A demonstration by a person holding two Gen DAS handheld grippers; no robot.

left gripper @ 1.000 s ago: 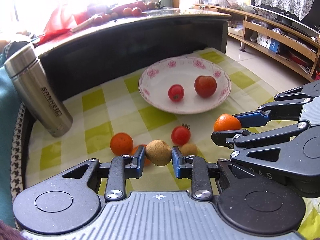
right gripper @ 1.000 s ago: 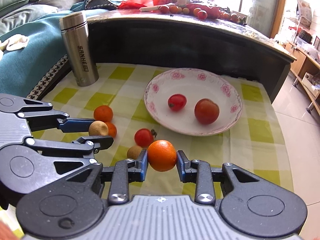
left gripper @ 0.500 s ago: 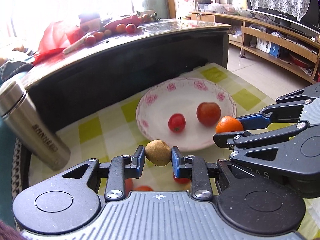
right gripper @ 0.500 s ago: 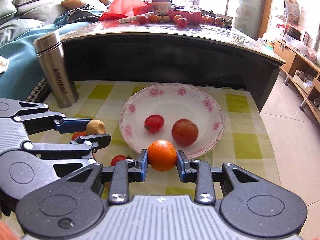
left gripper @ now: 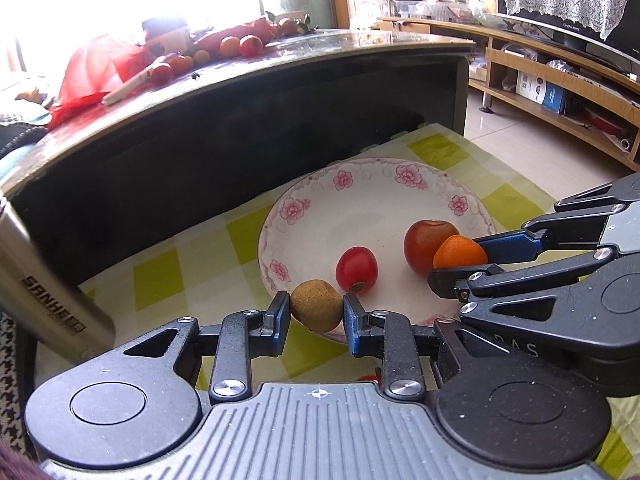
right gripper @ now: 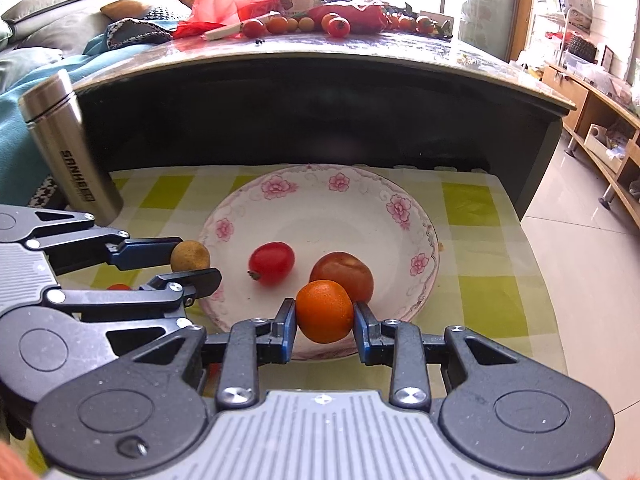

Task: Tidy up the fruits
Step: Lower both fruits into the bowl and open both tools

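Left wrist view: left gripper clamps the brown fruit over the plate near rim; right gripper squeezes the orange — light, round, roll-prone, grasped mid-girth.

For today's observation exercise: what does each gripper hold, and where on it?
Left gripper pinches the brown fruit across its sides; right gripper pinches the orange likewise.

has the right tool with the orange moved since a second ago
Yes. The right tool has carried the orange forward: it was short of the plate, out over the checked cloth, and is now over the plate's near rim.
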